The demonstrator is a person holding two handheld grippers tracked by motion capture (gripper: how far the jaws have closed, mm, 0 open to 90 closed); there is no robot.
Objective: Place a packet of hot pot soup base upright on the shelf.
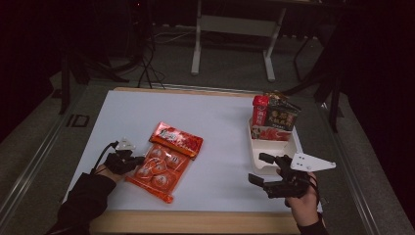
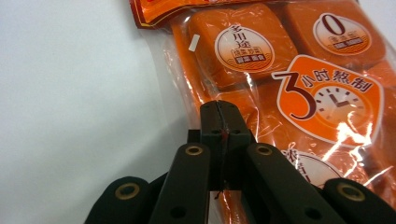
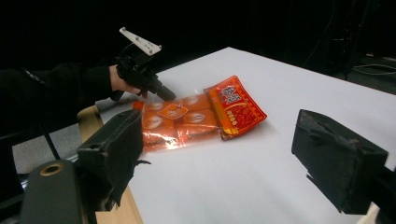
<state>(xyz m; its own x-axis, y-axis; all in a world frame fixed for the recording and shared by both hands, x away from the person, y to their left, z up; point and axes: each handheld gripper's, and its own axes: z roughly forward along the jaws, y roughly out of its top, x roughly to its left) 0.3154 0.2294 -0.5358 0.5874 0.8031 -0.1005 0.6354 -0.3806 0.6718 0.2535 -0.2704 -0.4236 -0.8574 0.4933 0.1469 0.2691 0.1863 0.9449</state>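
Observation:
An orange snack packet with a red header lies on the white table, left of centre. My left gripper comes in from the left, and its jaws are pressed together on the packet's near edge. In the left gripper view the shut tips lie over the clear film of the packet, with a red sliver between the pads. My right gripper hovers at the front right with its jaws wide apart and nothing between them. The right gripper view looks past that gripper to the packet and the left gripper.
A white tray stands at the right, just beyond my right gripper. A red packet and a dark packet stand upright at its far end. The table's wooden front edge runs along the bottom. Dark floor and table legs lie beyond.

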